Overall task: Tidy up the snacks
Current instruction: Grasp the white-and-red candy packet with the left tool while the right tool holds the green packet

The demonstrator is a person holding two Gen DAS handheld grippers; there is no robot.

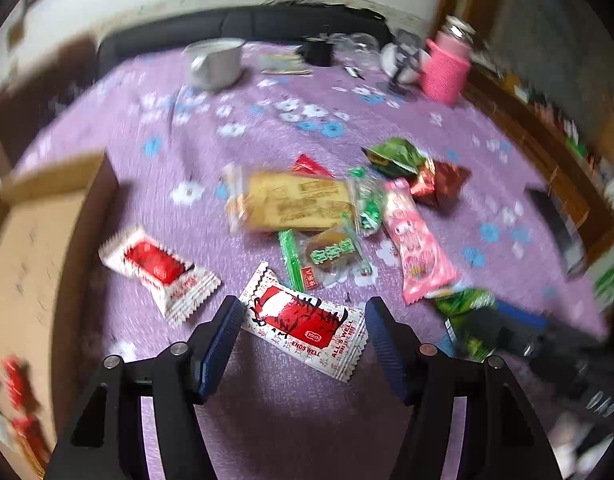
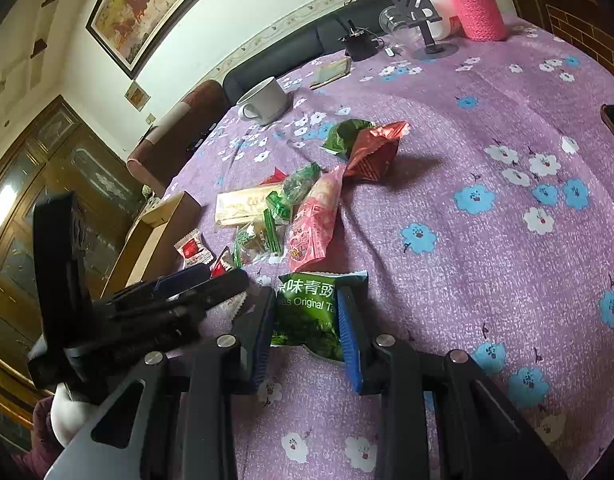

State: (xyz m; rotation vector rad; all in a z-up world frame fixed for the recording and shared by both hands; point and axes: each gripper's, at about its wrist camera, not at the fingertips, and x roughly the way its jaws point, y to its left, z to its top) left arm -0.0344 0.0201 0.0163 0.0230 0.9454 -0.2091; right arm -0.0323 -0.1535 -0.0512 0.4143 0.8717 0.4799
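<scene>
Beside the cardboard box (image 1: 35,240), left hand-held gripper (image 1: 303,320) gapes; right hand-held gripper (image 2: 307,312) clamps green packet (image 2: 307,316).

Left wrist view motion-blurred; cardboard box (image 1: 31,248) cut off at left edge; its red contents (image 1: 21,392) unreadable.

A home living room: floral purple tablecloth (image 2: 487,128), dark sofa (image 2: 307,40), framed painting (image 2: 147,8), carved wooden cabinet (image 2: 35,184).
</scene>
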